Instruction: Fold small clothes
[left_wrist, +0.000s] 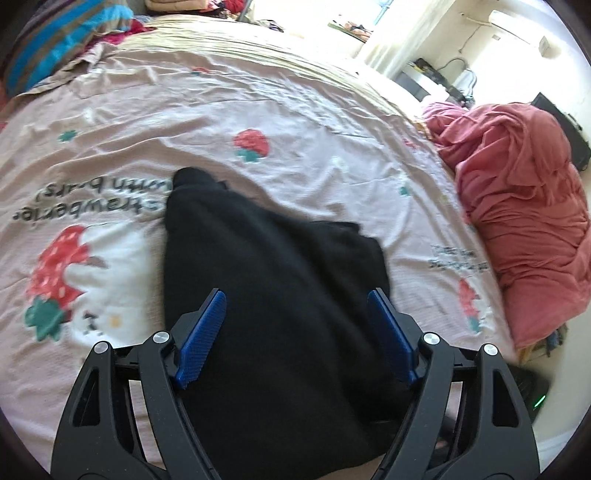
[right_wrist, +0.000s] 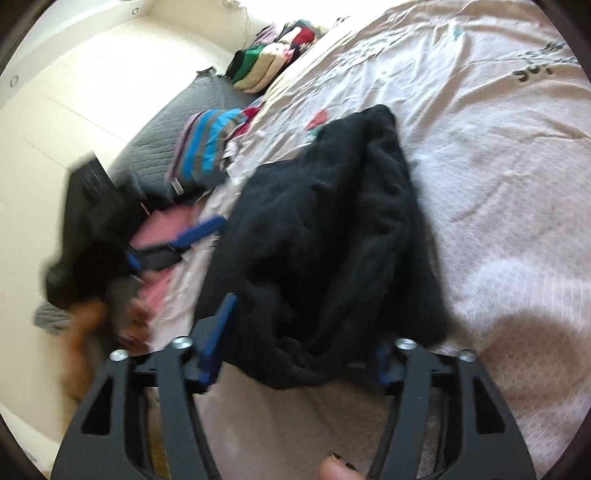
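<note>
The bed (left_wrist: 332, 122), covered by a pale pink sheet printed with strawberries, is taken up at its middle by the one garment in hand, a black knit garment (left_wrist: 280, 288) that is laid in a long, roughly doubled shape with one narrow end pointing away; in the right wrist view its near edge (right_wrist: 314, 369) is seen bunched and rolled rather than flat, so the fold is judged to be only partly made. A heap of rumpled pink cloth (left_wrist: 524, 221) is seen at the far side of the bed, and whether it is waiting to be folded cannot be told. A row of folded clothes (right_wrist: 273, 59) is stacked near the bed's edge, which suggests that several pieces are already done, and a striped blue and grey cloth (right_wrist: 207, 147) is left lying beside it. The left gripper (left_wrist: 295, 321) is held over the black garment with its fingers (left_wrist: 201, 343) spread apart and nothing pinched between them. The right gripper (right_wrist: 306, 343) is held at the garment's near edge, its fingers (right_wrist: 218, 339) likewise apart, with the cloth lying between them but not seen to be pressed. The remaining work is judged to be flattening, a final fold, and stacking.
</note>
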